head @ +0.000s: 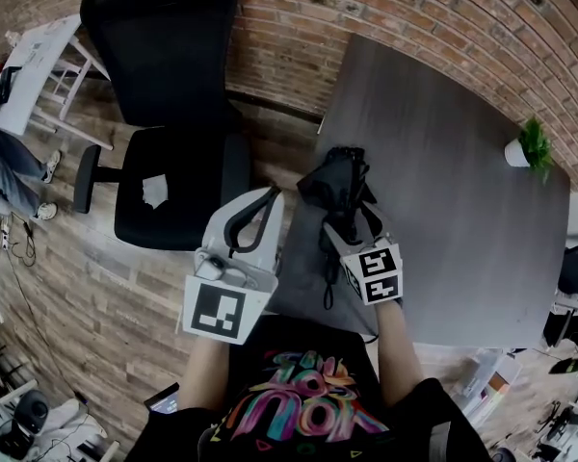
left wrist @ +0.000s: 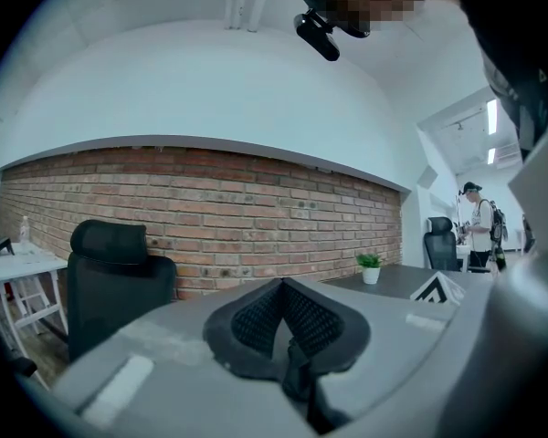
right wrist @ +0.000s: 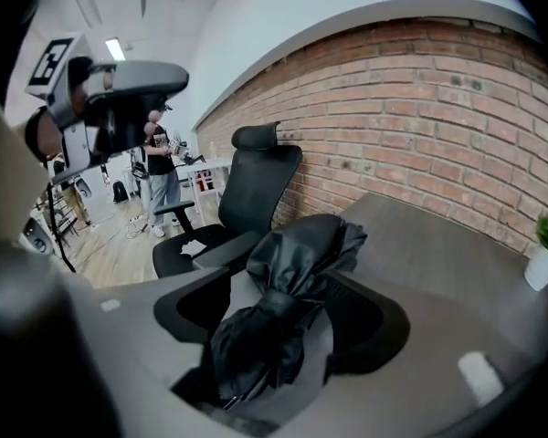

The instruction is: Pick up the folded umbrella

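A black folded umbrella [head: 337, 186] lies on the grey table [head: 453, 210], near its left edge. My right gripper [head: 350, 221] is down over the umbrella's near end. In the right gripper view its jaws stand wide, with the crumpled umbrella [right wrist: 283, 322] lying between them and a gap showing at the left pad [right wrist: 196, 304]. My left gripper [head: 258, 210] hangs off the table's left side, over the floor, with its jaws closed together and nothing in them. Its mesh pads [left wrist: 256, 322] meet at the tip in the left gripper view.
A black office chair [head: 169, 114] stands left of the table, close to my left gripper. A small potted plant [head: 528, 147] sits at the table's far right corner. A brick wall [head: 385, 17] runs behind. A white desk [head: 34, 70] and a person stand at the far left.
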